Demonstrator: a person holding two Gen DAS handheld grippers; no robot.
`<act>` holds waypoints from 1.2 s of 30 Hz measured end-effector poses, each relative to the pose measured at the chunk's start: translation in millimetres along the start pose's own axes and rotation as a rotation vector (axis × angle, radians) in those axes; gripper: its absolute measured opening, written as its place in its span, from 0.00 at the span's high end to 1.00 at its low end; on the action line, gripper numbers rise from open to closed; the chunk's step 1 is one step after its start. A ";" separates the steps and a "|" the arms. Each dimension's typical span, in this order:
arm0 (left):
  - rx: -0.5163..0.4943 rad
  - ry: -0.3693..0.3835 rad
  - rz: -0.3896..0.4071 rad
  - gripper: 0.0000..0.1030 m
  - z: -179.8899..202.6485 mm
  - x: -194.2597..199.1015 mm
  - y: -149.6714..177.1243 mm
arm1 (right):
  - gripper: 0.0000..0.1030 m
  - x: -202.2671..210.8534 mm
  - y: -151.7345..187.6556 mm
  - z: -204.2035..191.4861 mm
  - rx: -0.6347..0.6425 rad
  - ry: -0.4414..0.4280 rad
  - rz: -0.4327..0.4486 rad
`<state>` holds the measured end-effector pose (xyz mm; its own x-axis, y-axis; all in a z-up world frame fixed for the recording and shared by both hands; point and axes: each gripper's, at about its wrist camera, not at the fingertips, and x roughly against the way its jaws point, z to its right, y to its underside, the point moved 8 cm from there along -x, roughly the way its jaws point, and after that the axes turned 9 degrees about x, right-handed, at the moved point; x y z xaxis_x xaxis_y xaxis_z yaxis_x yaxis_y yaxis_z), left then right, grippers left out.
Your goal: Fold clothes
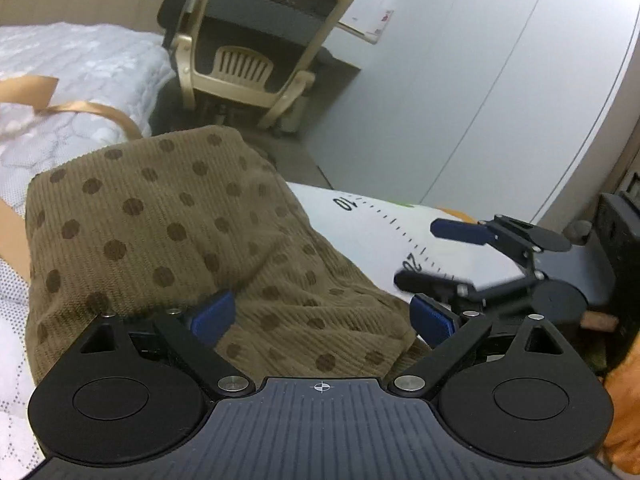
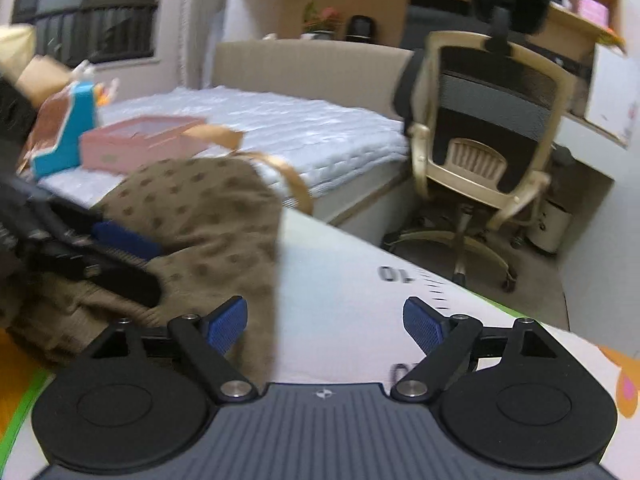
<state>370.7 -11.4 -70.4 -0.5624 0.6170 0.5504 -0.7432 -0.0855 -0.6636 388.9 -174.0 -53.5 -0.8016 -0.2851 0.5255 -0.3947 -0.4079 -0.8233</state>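
A brown corduroy garment with dark polka dots (image 1: 168, 232) lies bunched on a white mat with ruler marks (image 1: 372, 232). My left gripper (image 1: 323, 318) is open, its blue pads (image 1: 212, 316) spread wide with the garment's near edge lying between them. The right gripper (image 1: 416, 254) shows at the right over the mat, off the cloth. In the right wrist view my right gripper (image 2: 325, 323) is open above the mat (image 2: 352, 280), its left pad (image 2: 226, 322) at the garment's (image 2: 200, 208) right edge. The left gripper (image 2: 156, 270) reaches onto the cloth from the left.
A beige office chair (image 2: 484, 128) stands on the floor beyond the mat. A bed with a white quilted cover (image 2: 288, 120) carries a pink box (image 2: 140, 140) and a blue toy (image 2: 76, 128). A tan strap (image 1: 84, 110) lies behind the garment. White cabinet panels (image 1: 480, 80) rise at the right.
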 end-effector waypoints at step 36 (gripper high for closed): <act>0.027 -0.625 0.286 0.00 77.1 123.0 189.5 | 0.00 117.1 110.8 -69.9 -0.073 -0.045 -0.121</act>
<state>132.7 -12.1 -89.4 -0.8353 0.0005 0.5498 -0.5385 -0.2020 -0.8180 219.9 -192.0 -98.1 -0.7257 -0.2767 0.6299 -0.5206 -0.3777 -0.7657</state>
